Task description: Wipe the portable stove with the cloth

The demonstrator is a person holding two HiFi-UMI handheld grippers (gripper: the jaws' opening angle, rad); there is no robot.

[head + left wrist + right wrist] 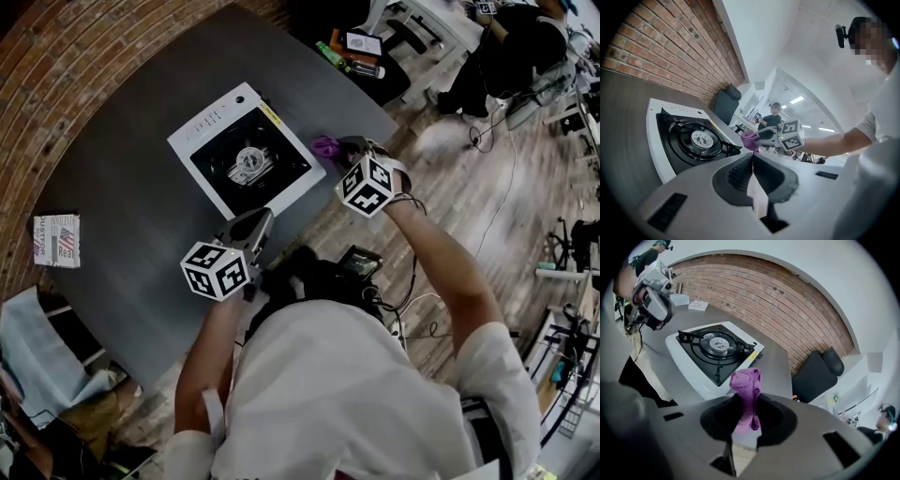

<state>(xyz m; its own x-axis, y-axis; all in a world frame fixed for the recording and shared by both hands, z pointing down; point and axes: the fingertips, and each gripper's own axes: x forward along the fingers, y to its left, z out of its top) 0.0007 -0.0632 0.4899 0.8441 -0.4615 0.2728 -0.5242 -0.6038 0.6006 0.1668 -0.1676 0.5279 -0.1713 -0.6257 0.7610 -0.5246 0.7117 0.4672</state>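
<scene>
**Q:** Where is the cloth, and what holds it?

**A:** Your right gripper (pixel 745 414) is clamped on the cloth (pixel 746 384). The cloth is a small purple knitted wad, bunched upright between the 2 jaws. It hangs just beside the right-hand corner of the stove (pixel 246 150) and seems to be clear of it. The pinch is at the cloth's lower end, so its soft top is free to press on a surface. That suits wiping.

**Q:** And the left gripper?

**A:** Your left gripper (pixel 753 164) has its 2 jaws pressed together with nothing between them. It hovers off the stove's near edge, apart from it. My guess is that it waits there to steady the stove.

**Q:** What is the stove like?

**A:** It is a flat, square white case with a glossy black recessed top. In the middle is 1 round silver burner with a black pan support around it. The stove sits on a smooth dark grey table (pixel 122 187), and a rough brick wall (pixel 787 301) runs beyond it. Judging by the gap between cloth and stove, the wiping has not yet begun.
</scene>
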